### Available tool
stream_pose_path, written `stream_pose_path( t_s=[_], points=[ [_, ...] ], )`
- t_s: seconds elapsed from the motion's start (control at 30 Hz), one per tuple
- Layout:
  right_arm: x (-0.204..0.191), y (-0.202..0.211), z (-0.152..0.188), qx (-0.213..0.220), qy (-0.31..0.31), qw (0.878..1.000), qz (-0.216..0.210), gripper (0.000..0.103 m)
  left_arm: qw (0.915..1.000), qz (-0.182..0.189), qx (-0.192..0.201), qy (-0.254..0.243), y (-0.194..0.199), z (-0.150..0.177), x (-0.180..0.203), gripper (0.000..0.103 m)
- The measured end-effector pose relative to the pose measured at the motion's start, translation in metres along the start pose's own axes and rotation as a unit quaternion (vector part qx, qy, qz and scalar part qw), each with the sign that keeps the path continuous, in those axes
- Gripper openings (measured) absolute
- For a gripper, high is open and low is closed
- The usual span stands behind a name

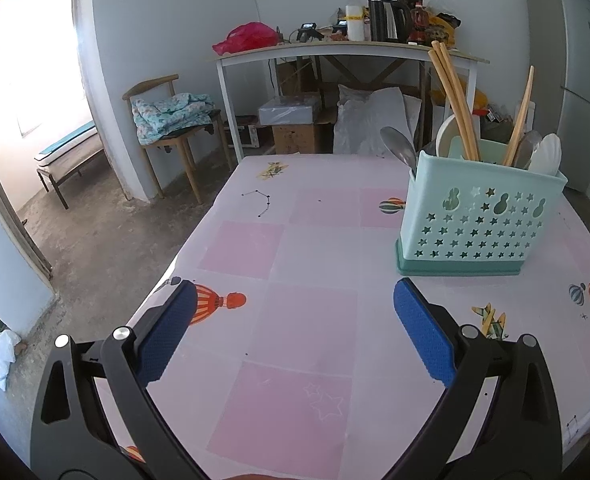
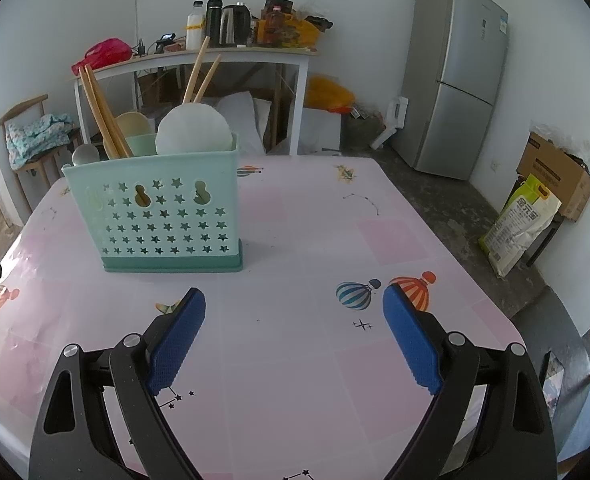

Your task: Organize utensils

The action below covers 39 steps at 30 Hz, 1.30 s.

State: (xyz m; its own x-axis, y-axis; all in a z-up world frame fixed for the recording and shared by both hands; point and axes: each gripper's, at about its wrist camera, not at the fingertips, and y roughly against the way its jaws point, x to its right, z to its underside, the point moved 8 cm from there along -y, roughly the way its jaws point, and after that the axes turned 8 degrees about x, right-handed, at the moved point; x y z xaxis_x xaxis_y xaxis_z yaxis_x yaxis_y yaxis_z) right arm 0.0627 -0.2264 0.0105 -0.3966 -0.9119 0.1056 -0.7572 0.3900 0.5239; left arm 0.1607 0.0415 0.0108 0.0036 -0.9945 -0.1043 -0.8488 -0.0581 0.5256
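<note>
A mint-green utensil holder (image 1: 479, 224) with star cut-outs stands on the pink tablecloth, ahead and right of my left gripper (image 1: 295, 296). It holds wooden chopsticks (image 1: 455, 100), metal spoons (image 1: 399, 148) and white spoons (image 1: 547, 154). In the right wrist view the holder (image 2: 167, 216) stands ahead and left of my right gripper (image 2: 294, 298), with chopsticks (image 2: 103, 120) and a white spoon (image 2: 194, 130) sticking out. Both grippers are open and empty, low over the cloth.
The table (image 1: 315, 320) ends at its left edge (image 1: 199, 232) and right edge (image 2: 447, 232). A chair with cloth (image 1: 171, 120), a cluttered white side table (image 1: 343, 48), a fridge (image 2: 455, 80) and a rice bag (image 2: 523, 224) stand around.
</note>
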Motion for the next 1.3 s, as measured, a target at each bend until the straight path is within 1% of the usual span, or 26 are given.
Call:
stream_pose_path(
  t_s=[0.53, 1.3],
  points=[
    [0.0003, -0.0006, 0.0018, -0.002, -0.001, 1.0, 0.001, 0.088, 1.0, 0.002, -0.007, 0.001, -0.0025, 0.0027, -0.0024, 0.095],
    [0.0021, 0.0007, 0.0028, -0.002, -0.004, 1.0, 0.004, 0.088, 1.0, 0.002, -0.007, 0.001, -0.0025, 0.0026, -0.0039, 0.095]
  ],
)
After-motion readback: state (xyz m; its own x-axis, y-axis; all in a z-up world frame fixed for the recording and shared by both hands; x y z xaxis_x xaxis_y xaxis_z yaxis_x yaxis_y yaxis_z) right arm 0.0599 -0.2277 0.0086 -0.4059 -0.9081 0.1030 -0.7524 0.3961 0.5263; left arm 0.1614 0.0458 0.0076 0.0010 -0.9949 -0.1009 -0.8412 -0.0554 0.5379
